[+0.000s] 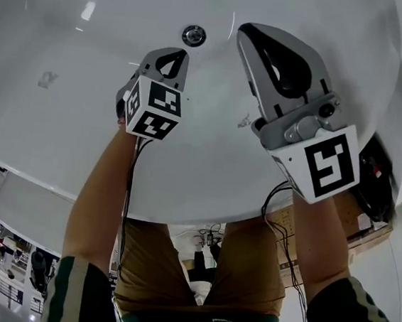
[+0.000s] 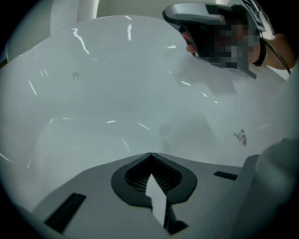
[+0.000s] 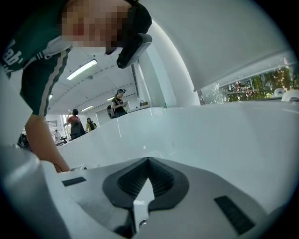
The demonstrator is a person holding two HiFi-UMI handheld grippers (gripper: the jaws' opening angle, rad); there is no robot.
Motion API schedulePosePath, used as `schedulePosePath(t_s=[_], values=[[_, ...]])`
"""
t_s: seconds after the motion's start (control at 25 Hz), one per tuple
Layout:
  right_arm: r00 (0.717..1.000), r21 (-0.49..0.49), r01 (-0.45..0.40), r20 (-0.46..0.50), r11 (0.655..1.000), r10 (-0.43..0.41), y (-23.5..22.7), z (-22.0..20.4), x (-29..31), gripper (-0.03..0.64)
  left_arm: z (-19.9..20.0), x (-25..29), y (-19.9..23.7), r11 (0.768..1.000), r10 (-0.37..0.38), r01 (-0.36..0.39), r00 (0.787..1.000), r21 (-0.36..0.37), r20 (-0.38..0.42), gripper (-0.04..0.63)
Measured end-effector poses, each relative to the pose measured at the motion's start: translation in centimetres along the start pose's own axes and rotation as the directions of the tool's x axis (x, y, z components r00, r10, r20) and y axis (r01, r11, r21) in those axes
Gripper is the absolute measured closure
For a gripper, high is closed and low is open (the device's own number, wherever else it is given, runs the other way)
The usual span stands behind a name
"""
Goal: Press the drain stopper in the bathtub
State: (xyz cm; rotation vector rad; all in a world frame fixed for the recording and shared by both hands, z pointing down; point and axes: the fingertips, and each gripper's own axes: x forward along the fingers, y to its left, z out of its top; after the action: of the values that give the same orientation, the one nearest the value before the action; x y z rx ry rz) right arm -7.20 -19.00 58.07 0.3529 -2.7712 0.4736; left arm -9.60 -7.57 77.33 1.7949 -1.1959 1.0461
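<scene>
Round metal drain stopper (image 1: 193, 35) set into the white floor of the bathtub (image 1: 61, 128), at the top middle of the head view, uncovered and untouched. Just below and to its left, the left gripper (image 1: 174, 52), tip aimed toward the stopper but apart from it, jaws shut flat together on nothing. Just to the stopper's right, the right gripper (image 1: 252, 32), larger in frame, tip about level with the stopper and also clear of it, jaws likewise pressed closed and empty. Elsewhere inside the tub, only two faint grey smudges (image 1: 244, 121) on the glossy shell, one under the right gripper, the other far left. Behind each tip, a black-and-white marker cube (image 1: 153, 107), then bare forearms (image 1: 101, 189), a thin black cable (image 1: 128, 185) down the left one, tan shorts (image 1: 175, 268) and a striped green sleeve (image 1: 356, 316) at the bottom edge. Seen only from the left gripper view: the curved tub wall close up with streaks of reflected light, a small dark smudge low on the right, and the grey right gripper entering at the upper right; no stopper in that frame. Seen only from the right gripper view: the tub's far rim from low inside, and beyond it a bright room with people (image 3: 118, 102) standing and long ceiling lights (image 3: 81, 69); stopper out of that frame too.
</scene>
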Motion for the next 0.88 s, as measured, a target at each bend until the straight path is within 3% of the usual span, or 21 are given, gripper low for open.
schedulePosePath(t_s=[0.12, 0.24, 0.52, 0.88], values=[[1.0, 0.01, 0.005, -0.009, 1.0, -0.005, -0.8, -0.4, -0.1, 0.604, -0.4, 2.0, -0.4, 1.0, -0.005, 0.006, 1.0, 0.011, -0.018, 0.588], [1.0, 0.085, 0.009, -0.014, 0.996, -0.008, -1.4, -1.0, -0.1, 0.604, -1.3, 4.0, -0.8, 1.0, -0.008, 0.01, 0.999, 0.028, -0.053, 0.588], [0.999, 0.131, -0.013, -0.028, 0.991, 0.017, -0.9, -1.8, 0.5, 0.604, -4.6, 7.2, 0.3, 0.997, 0.06, -0.051, 0.987, 0.06, -0.15, 0.588], [0.997, 0.163, -0.035, -0.061, 0.986, 0.045, -0.1, -2.4, 0.8, 0.604, -4.6, 10.8, 2.6, 0.994, 0.104, -0.097, 0.984, 0.059, -0.144, 0.588]])
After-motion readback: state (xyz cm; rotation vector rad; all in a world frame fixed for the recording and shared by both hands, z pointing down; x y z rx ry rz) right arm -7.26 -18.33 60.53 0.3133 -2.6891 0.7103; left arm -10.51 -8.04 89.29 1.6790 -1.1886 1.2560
